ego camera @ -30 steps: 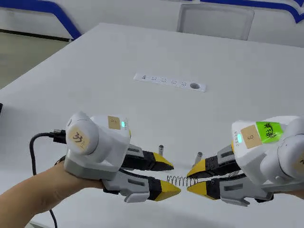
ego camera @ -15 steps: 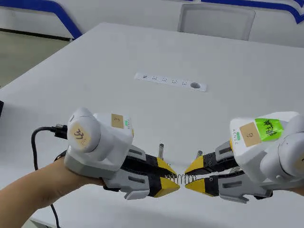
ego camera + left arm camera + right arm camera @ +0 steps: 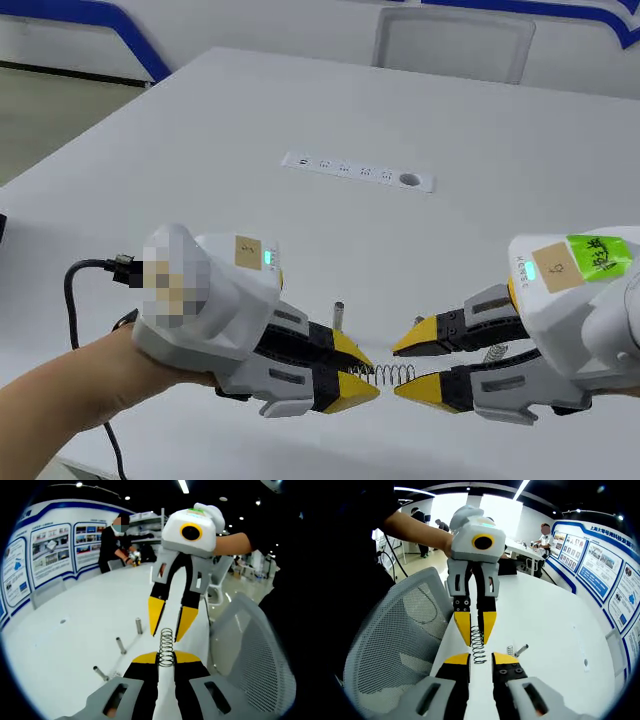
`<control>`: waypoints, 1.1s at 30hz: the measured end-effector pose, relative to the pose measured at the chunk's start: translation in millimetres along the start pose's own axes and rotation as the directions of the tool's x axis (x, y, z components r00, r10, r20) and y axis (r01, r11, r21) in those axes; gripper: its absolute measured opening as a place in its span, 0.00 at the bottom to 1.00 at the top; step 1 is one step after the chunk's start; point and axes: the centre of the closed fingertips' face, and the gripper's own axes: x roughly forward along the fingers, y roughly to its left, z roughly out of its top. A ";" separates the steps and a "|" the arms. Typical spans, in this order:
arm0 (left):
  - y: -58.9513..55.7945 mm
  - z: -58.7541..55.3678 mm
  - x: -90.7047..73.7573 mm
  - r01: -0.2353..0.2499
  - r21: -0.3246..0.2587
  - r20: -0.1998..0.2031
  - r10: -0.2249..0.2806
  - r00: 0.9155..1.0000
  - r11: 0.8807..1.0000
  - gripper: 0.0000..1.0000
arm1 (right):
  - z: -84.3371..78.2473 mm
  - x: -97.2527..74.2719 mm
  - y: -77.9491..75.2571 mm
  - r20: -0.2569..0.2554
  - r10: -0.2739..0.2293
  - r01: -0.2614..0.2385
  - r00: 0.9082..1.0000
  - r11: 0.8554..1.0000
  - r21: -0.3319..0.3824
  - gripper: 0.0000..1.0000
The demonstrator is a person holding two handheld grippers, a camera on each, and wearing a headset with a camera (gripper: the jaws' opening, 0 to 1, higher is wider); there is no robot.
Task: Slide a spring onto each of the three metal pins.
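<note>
A small steel spring (image 3: pixel 390 375) hangs level between my two grippers, just above the white table (image 3: pixel 250 130). My left gripper (image 3: pixel 362 372) is shut on its left end; its own view has the yellow tips (image 3: pixel 160 657) pinched on the spring (image 3: pixel 166 641). My right gripper (image 3: pixel 400 368) stands open, its jaws spread around the spring's other end (image 3: pixel 478 649) without gripping. Behind the tips stand upright metal pins (image 3: pixel 338 315), three of them in the left gripper view (image 3: pixel 120 645). Another spring (image 3: pixel 510 650) lies beside a pin (image 3: pixel 521 650).
A white power strip (image 3: pixel 358 172) lies mid-table, and a chair (image 3: pixel 455 42) stands at the far edge. A black cable (image 3: pixel 80 300) runs from the left gripper. A grey mesh chair (image 3: pixel 250 650) is close to the table's near edge.
The left gripper moved in and shut on the spring's end. The right gripper, which held the spring a second ago, has opened its jaws.
</note>
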 end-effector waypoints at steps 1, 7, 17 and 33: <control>0.1 0.5 -0.5 -0.001 -0.001 0.002 0.001 1.000 1.000 0.10 | 0.4 -0.1 -0.4 0.011 0.000 0.000 1.000 1.000 0.016 0.17; 1.3 4.0 -2.9 -0.004 -0.006 0.019 0.004 1.000 1.000 0.10 | 3.9 0.1 -1.6 0.061 0.002 -0.008 0.998 0.995 0.097 0.17; 2.9 4.7 -2.2 -0.006 0.008 0.018 0.006 1.000 1.000 0.10 | 2.0 -2.7 -3.6 0.089 0.008 -0.022 0.996 0.987 0.161 0.13; 2.0 -1.6 0.7 -0.009 0.038 -0.022 0.009 1.000 0.999 0.10 | 19.7 -7.6 0.5 0.127 0.044 -0.057 0.991 0.993 0.100 0.11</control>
